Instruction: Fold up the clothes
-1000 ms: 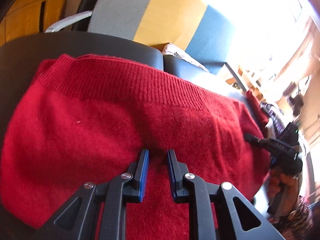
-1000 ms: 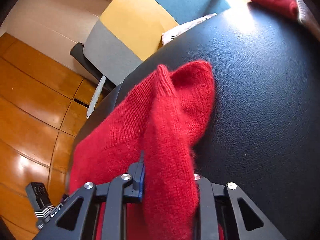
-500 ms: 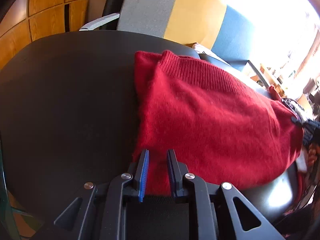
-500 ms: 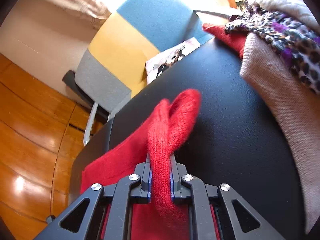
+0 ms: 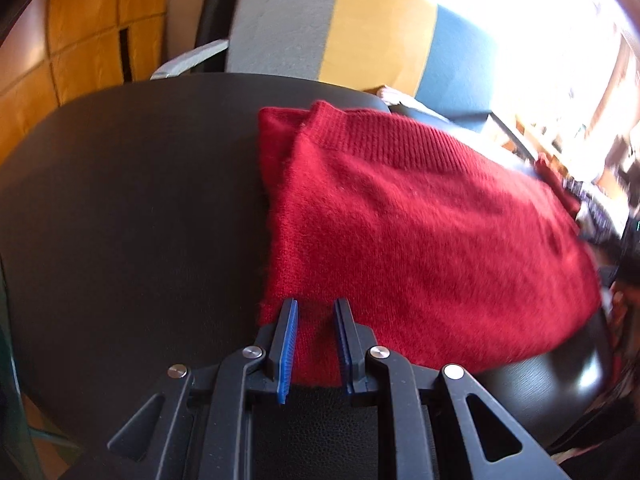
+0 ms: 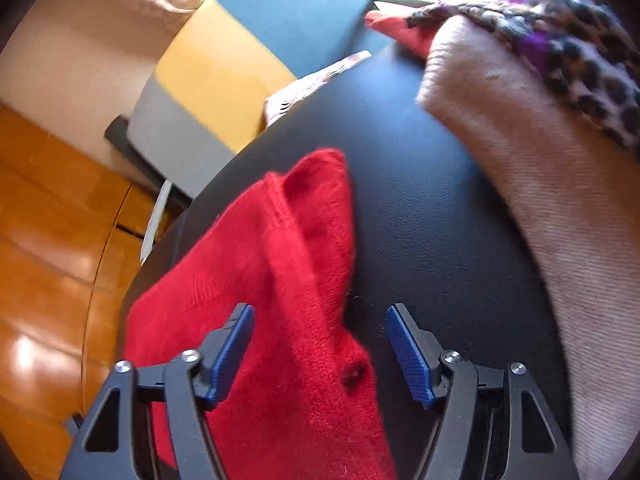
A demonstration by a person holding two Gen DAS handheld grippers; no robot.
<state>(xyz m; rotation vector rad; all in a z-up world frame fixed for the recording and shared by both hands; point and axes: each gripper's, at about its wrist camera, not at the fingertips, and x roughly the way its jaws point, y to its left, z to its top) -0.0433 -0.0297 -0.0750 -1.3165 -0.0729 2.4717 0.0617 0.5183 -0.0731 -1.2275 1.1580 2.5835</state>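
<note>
Red sweater (image 5: 420, 240) folded on black table (image 5: 132, 208), right gripper (image 6: 320, 344) spread wide, left gripper (image 5: 316, 340) part-open astride the hem, tidying left, beige pile (image 6: 540, 184) untouched.

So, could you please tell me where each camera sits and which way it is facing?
Left wrist: on the left claw, looking along its narrowly gaped fingers over the red sweater on the black table; the person's hand shows far right.
Right wrist: on the right claw, wide open over the sweater, facing a beige garment.
Shared: sweater, table, grey-yellow-blue chair.
</note>
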